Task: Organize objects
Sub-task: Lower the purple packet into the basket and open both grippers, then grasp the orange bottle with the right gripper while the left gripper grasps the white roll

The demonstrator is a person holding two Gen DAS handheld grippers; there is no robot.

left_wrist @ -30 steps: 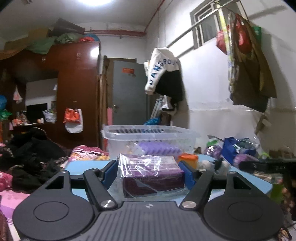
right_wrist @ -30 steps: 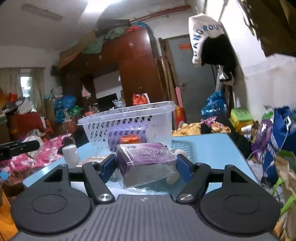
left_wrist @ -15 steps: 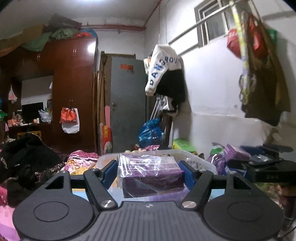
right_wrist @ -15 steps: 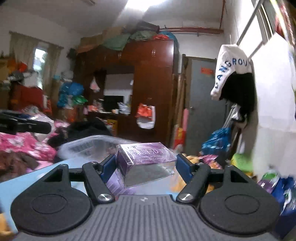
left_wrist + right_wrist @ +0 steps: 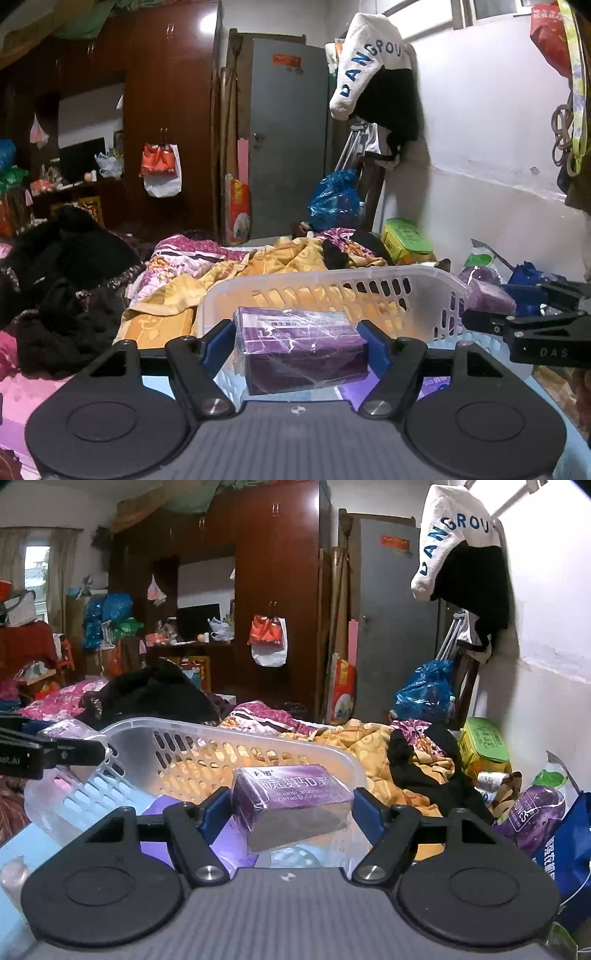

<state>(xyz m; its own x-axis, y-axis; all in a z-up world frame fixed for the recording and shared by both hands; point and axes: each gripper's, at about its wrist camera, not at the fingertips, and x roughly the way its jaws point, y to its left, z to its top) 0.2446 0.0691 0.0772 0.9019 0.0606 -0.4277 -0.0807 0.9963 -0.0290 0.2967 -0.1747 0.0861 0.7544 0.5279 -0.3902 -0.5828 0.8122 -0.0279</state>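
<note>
Two grippers, left gripper (image 5: pixel 291 341) and right gripper (image 5: pixel 291 810), each clamp purple box over basket (image 5: pixel 332 286).

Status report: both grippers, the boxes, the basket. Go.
Left gripper shut on wrapped purple box. Right gripper shut on vitamin D box. Both over white basket; purple items already inside. Nothing blocking the drop.

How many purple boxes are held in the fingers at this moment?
2: one wrapped purple box in the left gripper, one purple box in the right gripper; more purple in the basket may be hidden boxes.
</note>
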